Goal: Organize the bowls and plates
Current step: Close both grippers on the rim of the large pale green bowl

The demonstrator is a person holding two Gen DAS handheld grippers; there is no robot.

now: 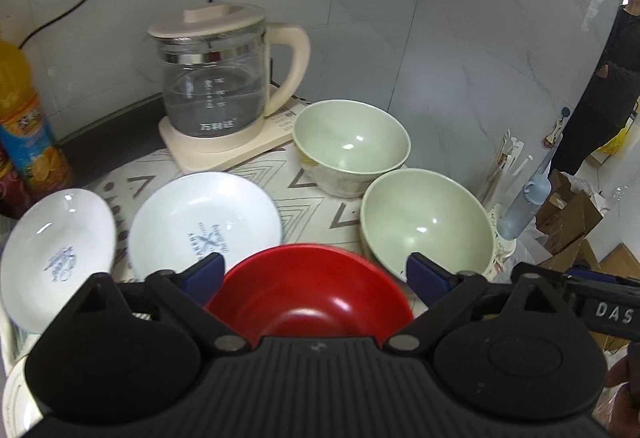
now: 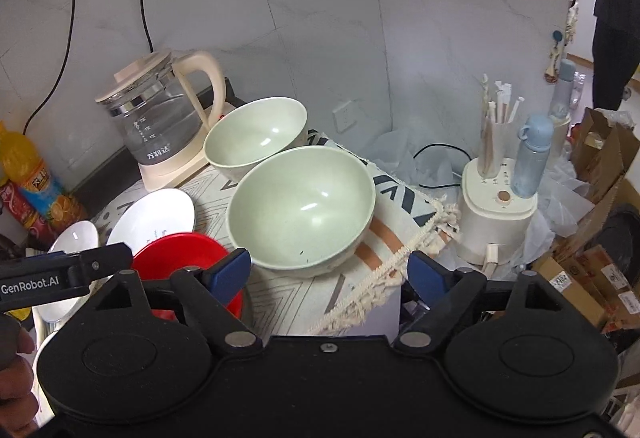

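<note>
A red bowl (image 1: 312,294) sits on the patterned cloth between the open fingers of my left gripper (image 1: 316,272), which is wide open and close above it. Two white plates (image 1: 204,222) (image 1: 56,250) lie to its left. Two pale green bowls stand at the right: a near one (image 1: 426,224) and a far one (image 1: 352,145). My right gripper (image 2: 330,272) is open and empty, just in front of the near green bowl (image 2: 300,205). The red bowl (image 2: 176,254) and the left gripper's finger (image 2: 64,274) show at the left of the right wrist view.
A glass kettle (image 1: 216,77) on a cream base stands at the back. Drink bottles (image 1: 24,125) stand at the far left. Right of the table's fringed edge (image 2: 404,254) are a cream appliance (image 2: 496,209) with a blue bottle and straws, cardboard boxes (image 2: 580,278), and a person (image 2: 616,9).
</note>
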